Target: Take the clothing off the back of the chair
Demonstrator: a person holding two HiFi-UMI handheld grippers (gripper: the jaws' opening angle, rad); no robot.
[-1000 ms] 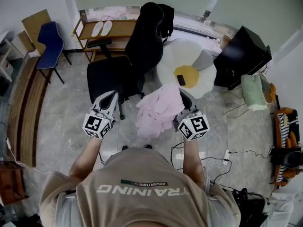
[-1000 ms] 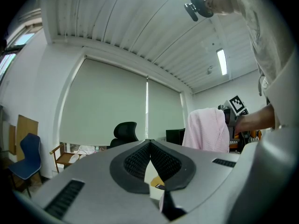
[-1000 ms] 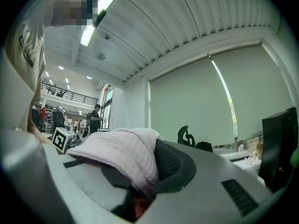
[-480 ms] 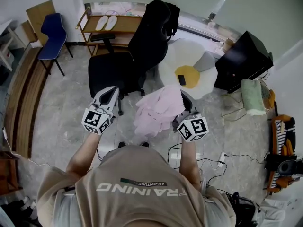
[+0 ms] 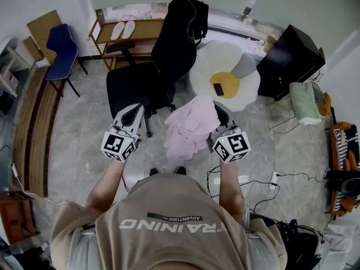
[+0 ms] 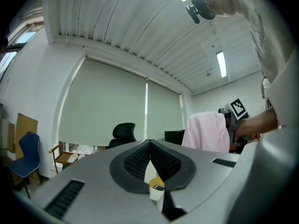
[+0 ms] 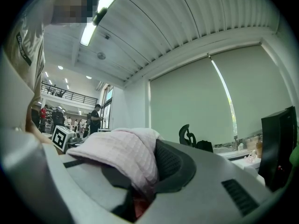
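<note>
Pink waffle-textured cloth garment (image 5: 190, 127) hangs in the air between the two grippers, near the middle of the floor and clear of the black mesh office chair (image 5: 169, 55), whose back carries none of it. The right gripper (image 5: 217, 113) has its jaws pinching a fold of that fabric, which drapes over one jaw in the right gripper view. The left gripper (image 5: 133, 111) has its jaws pressed together with nothing between them. The removal itself looks done, and what seems left is carrying the garment off or setting it down. That calls for a firm pinch so the loose cloth does not slip. Near the floor's far edge, a wooden open shelf (image 5: 147, 35) holds a pair of white slippers (image 5: 122, 32).
</note>
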